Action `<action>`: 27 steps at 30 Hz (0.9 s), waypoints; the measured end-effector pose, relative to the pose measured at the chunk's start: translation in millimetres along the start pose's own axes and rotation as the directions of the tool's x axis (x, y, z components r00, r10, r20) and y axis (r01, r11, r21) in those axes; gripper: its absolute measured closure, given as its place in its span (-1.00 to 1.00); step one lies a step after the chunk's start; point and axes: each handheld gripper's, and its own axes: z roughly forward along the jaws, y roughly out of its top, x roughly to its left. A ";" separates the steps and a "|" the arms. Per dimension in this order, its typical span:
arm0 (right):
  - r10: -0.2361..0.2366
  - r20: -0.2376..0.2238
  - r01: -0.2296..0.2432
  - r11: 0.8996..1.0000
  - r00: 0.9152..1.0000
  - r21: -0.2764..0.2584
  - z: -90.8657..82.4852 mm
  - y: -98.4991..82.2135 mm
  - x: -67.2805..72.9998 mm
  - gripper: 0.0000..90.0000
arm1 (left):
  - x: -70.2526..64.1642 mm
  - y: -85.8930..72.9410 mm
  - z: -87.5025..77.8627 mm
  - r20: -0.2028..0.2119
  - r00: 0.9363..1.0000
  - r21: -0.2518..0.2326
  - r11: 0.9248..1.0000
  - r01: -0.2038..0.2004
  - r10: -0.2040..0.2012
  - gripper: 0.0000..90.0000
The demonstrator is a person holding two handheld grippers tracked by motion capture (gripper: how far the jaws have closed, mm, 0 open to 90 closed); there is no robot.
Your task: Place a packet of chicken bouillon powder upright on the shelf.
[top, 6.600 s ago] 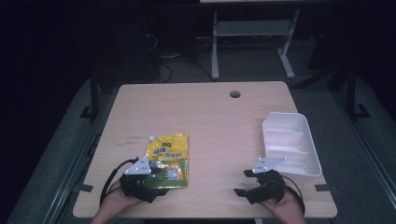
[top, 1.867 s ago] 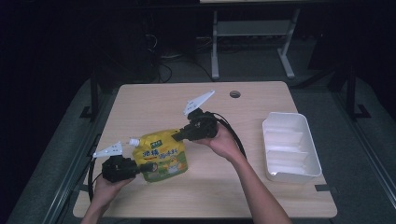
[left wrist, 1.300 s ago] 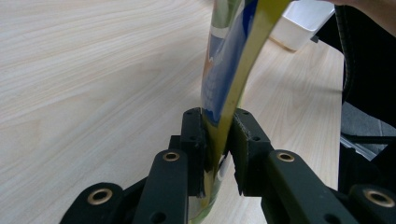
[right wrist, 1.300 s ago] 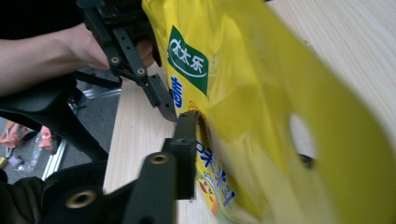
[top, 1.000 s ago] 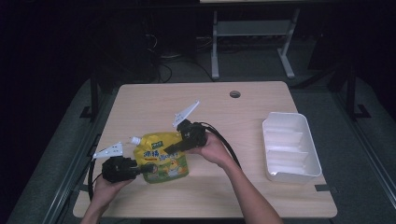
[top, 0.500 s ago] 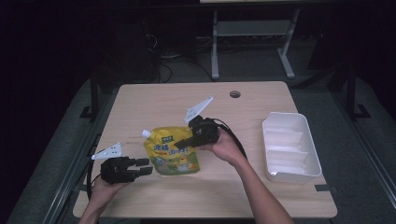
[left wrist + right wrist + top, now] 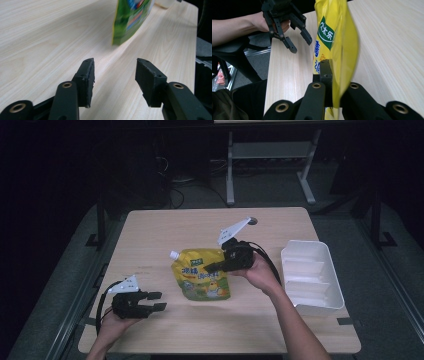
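A yellow and green spouted pouch hangs a little above the middle of the table, its white cap at the upper left. My right gripper is shut on the pouch's right edge; in the right gripper view the pouch is pinched between the jaws. My left gripper rests near the table's front left, apart from the pouch. Its jaws have just been opening and nothing is between them. The pouch's lower corner hangs beyond them, blurred.
A white divided tray stands at the table's right side. A round hole sits near the far edge. The wooden table top is bare at the back left. The left gripper shows in the right gripper view.
The left gripper has let go of the pouch and its jaws have opened. The right gripper has carried the pouch to the right and upward, away from the left gripper.
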 end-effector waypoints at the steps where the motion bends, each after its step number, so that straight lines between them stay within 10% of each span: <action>1: 0.000 0.000 0.000 1.000 1.000 0.000 0.0 0.0 0.0 0.99 | -0.1 0.0 0.1 -0.006 1.000 0.003 1.000 -0.001 0.001 0.06; 27: 0.017 0.044 -0.014 0.998 0.999 -0.068 -87.8 -16.5 -7.8 0.99 | -0.7 -2.6 3.6 -0.057 0.998 0.054 0.998 -0.012 0.015 -0.07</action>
